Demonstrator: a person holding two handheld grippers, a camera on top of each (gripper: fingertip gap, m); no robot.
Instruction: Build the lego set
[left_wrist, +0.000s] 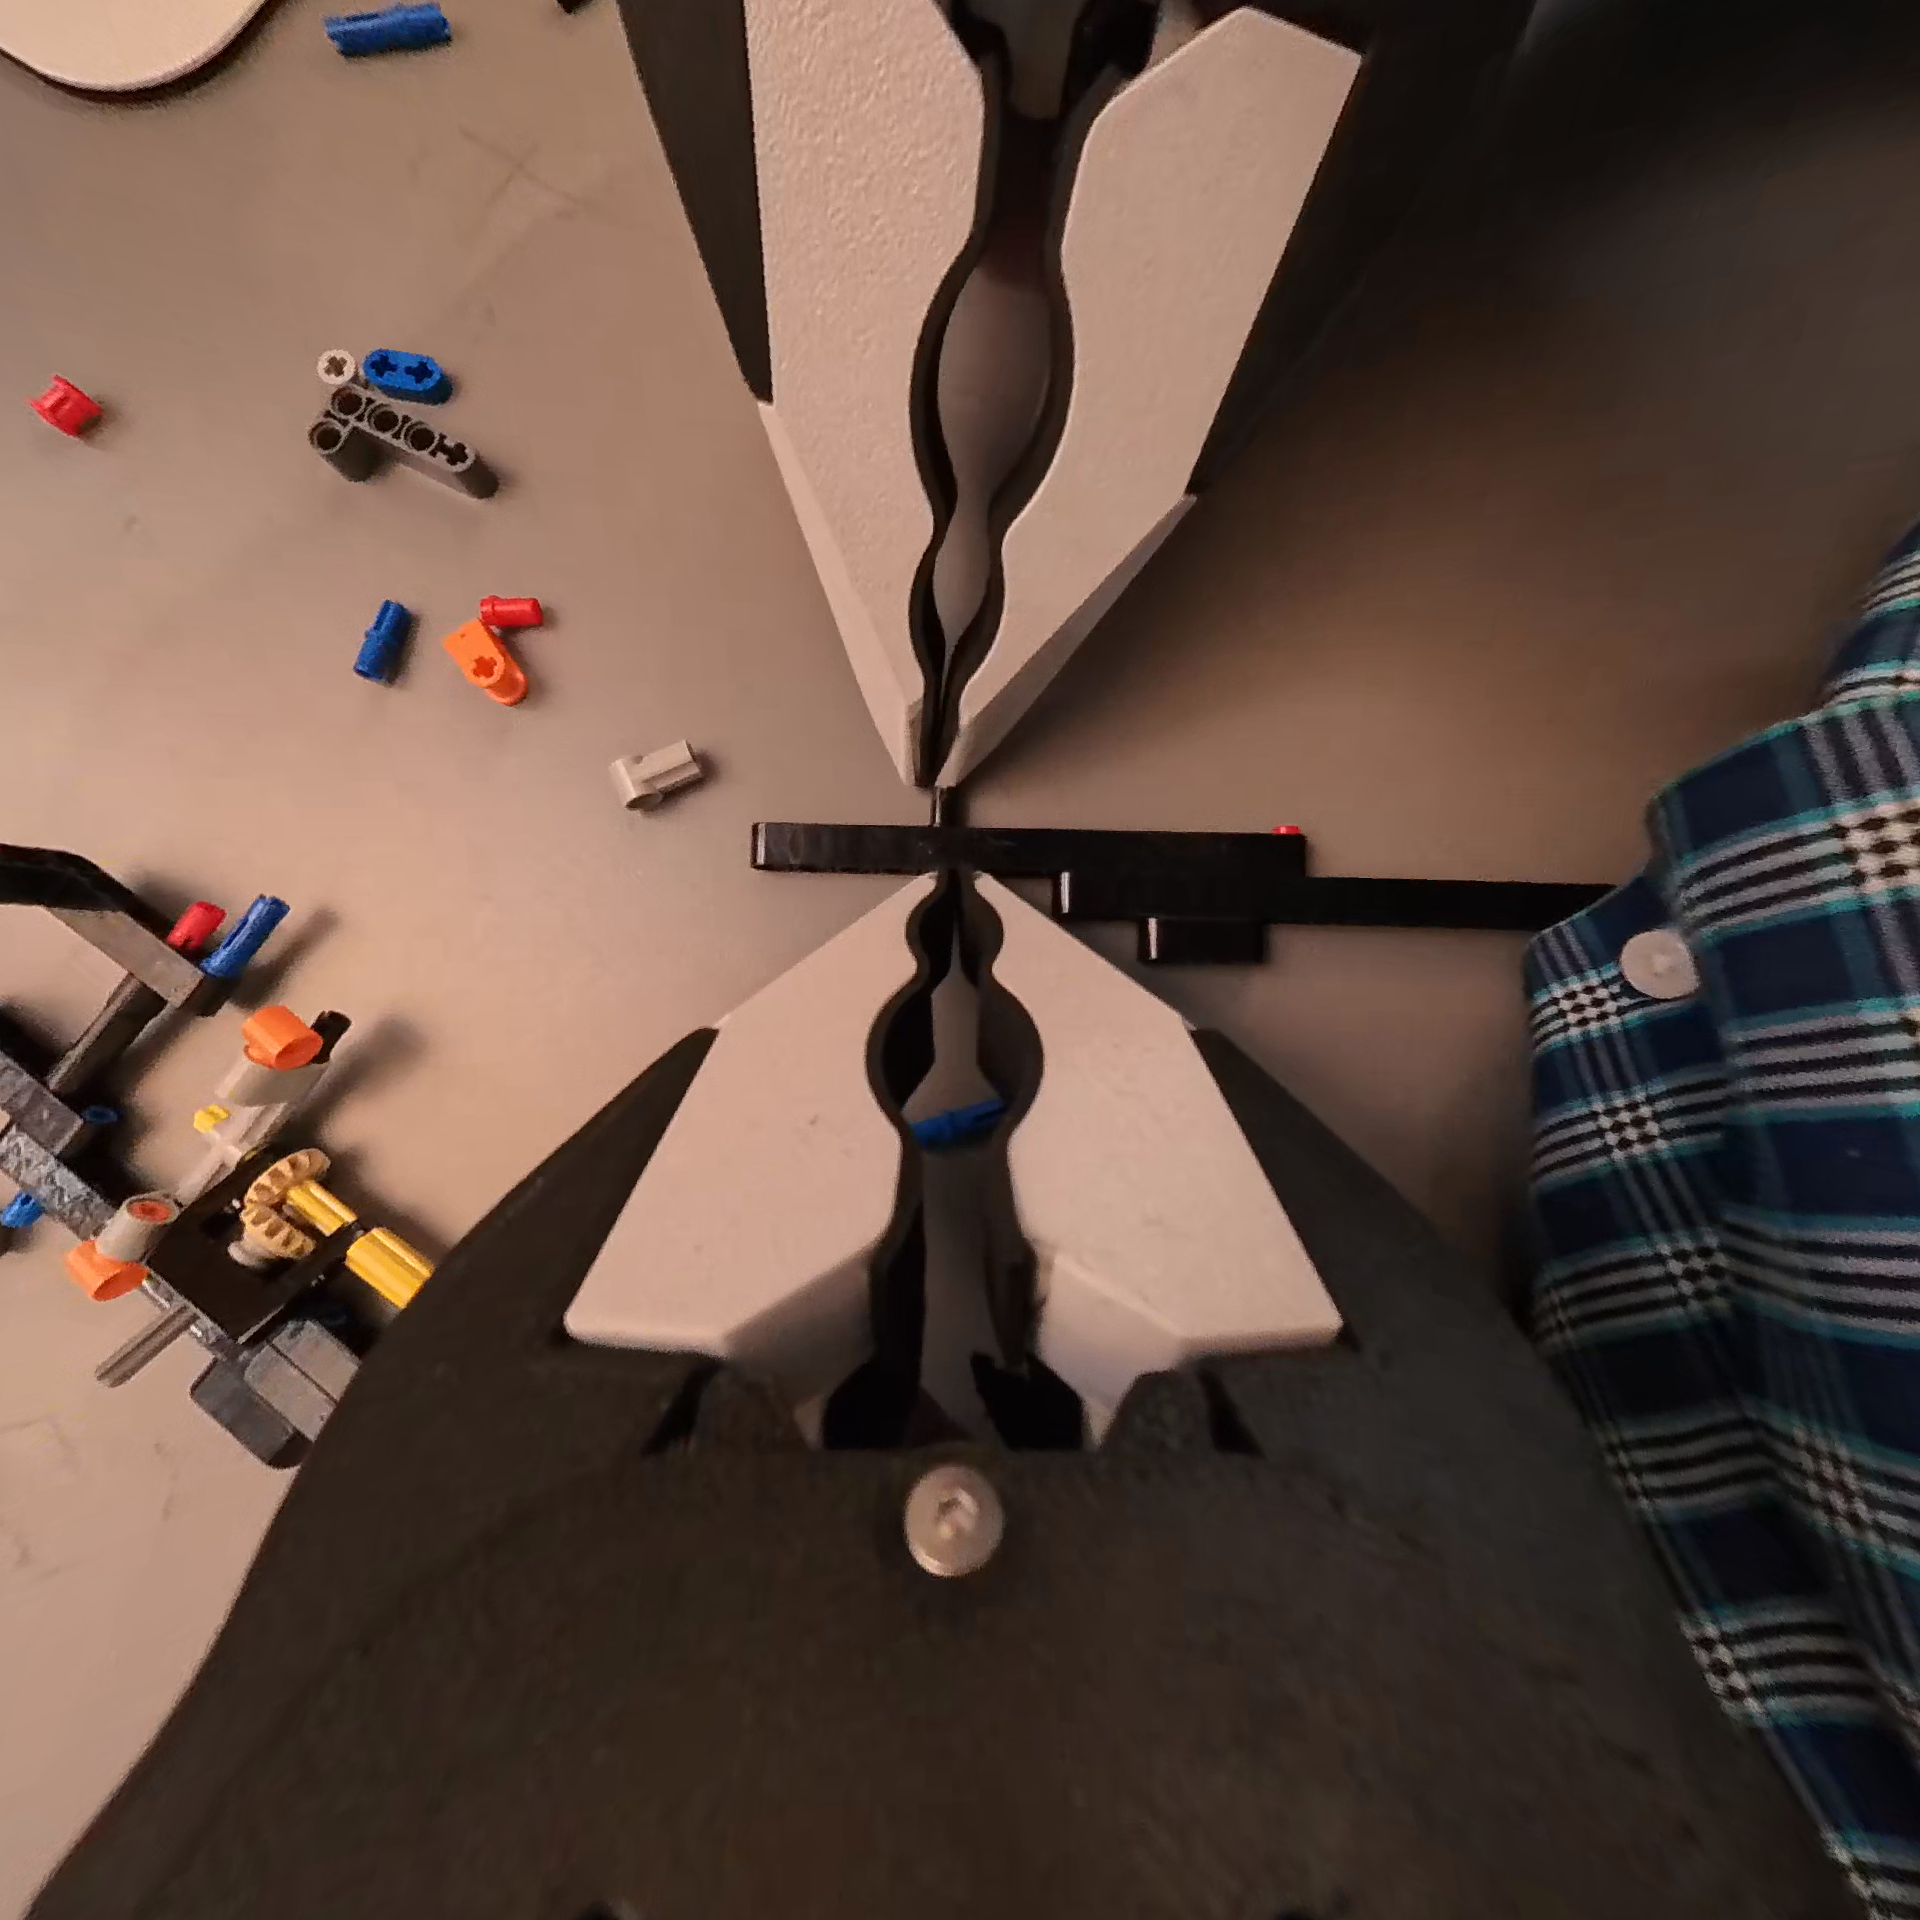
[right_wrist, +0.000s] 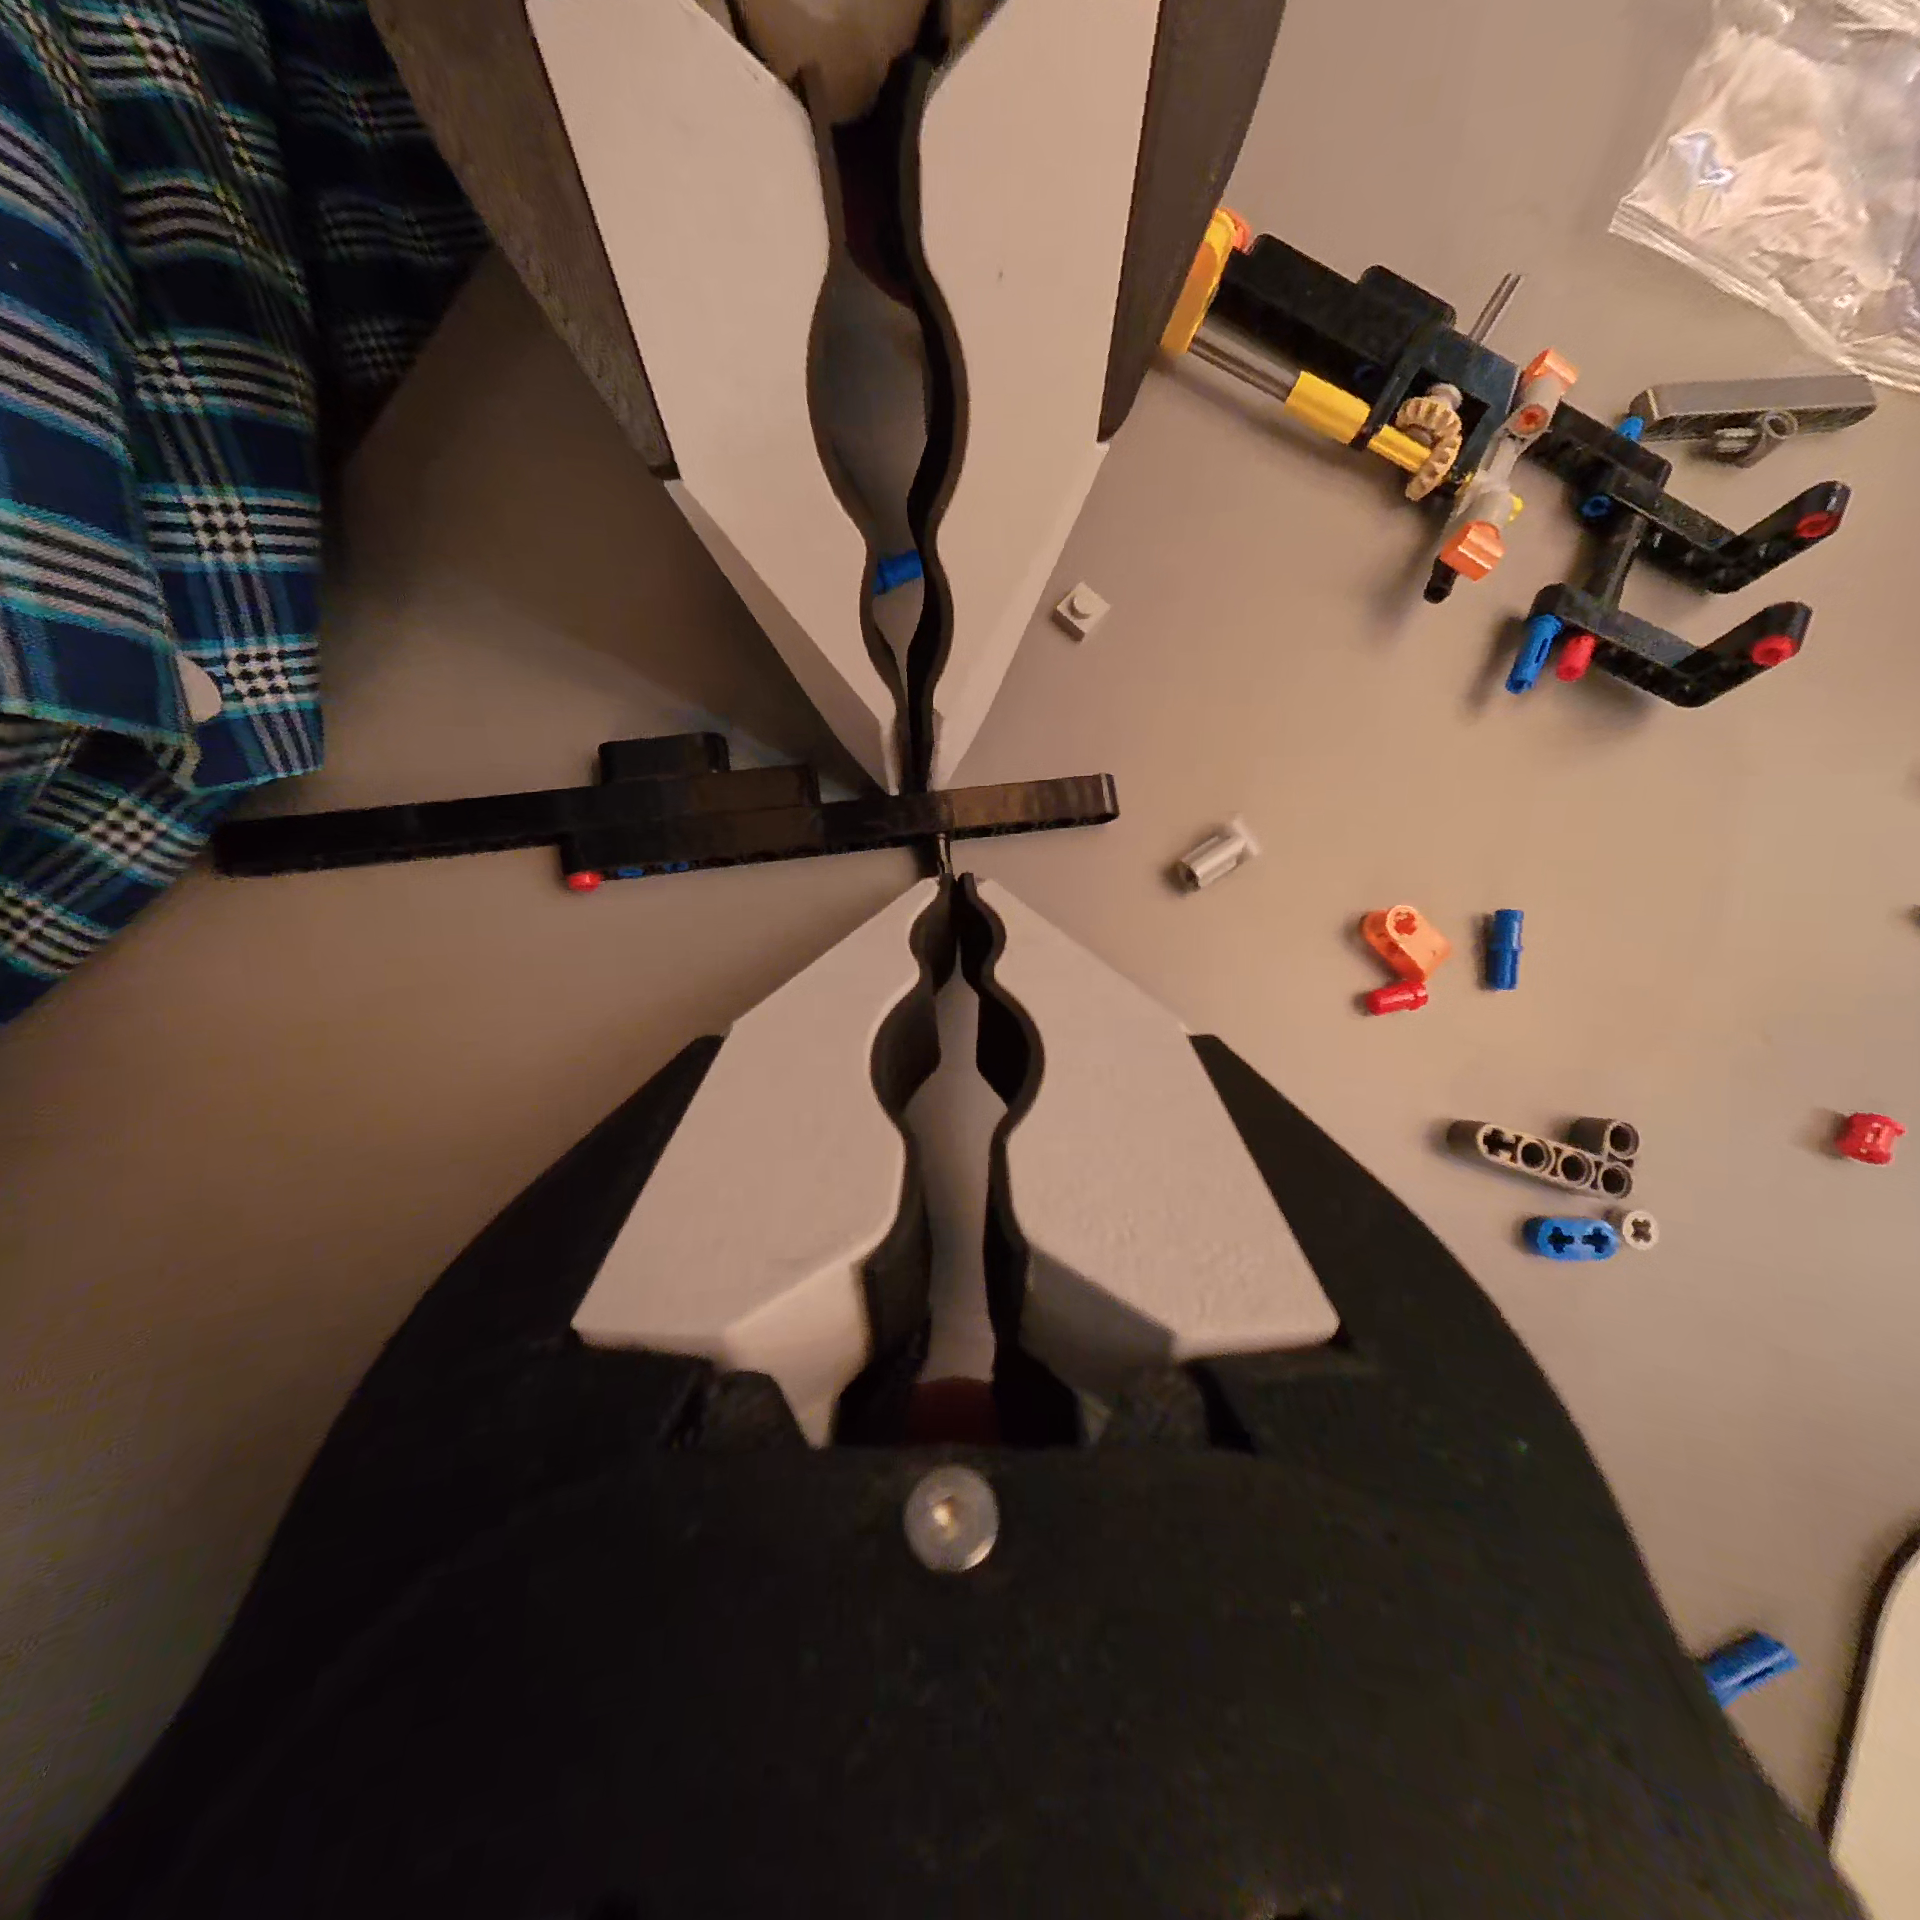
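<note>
Mid-table, between the two grippers, sits the black beam stack (left_wrist: 1029, 852): long beams layered in steps, a red pin (left_wrist: 1286, 830) poking out of one edge, one end running toward the plaid sleeve (left_wrist: 1745, 1039). Your left gripper (left_wrist: 943, 883) is closed, tips right against the beam's near edge; the right gripper (right_wrist: 940, 878) meets it tip to tip from the far side, also closed, with a thin dark pin (right_wrist: 940, 847) at its tips going into the beam. I can't tell whether the left is truly pinching the beam or just bracing it. My read: this is a pin-press step. Keep the left as a fixed backstop and push the right straight along the pin axis; any tilt will likely bind it or lever the stack apart. Ease off once it seats. Room: the sleeve side is tight, so don't slide the beam that way. The other side has loose parts nearby, the closest being a grey connector (right_wrist: 1216, 854), then an orange piece (right_wrist: 1403, 935) and a blue pin (right_wrist: 1502, 948); the half-built assembly (right_wrist: 1475, 436) is well apart, and a plastic bag (right_wrist: 1787, 187) lies beyond it. Retract along your own axes, not sideways.
</note>
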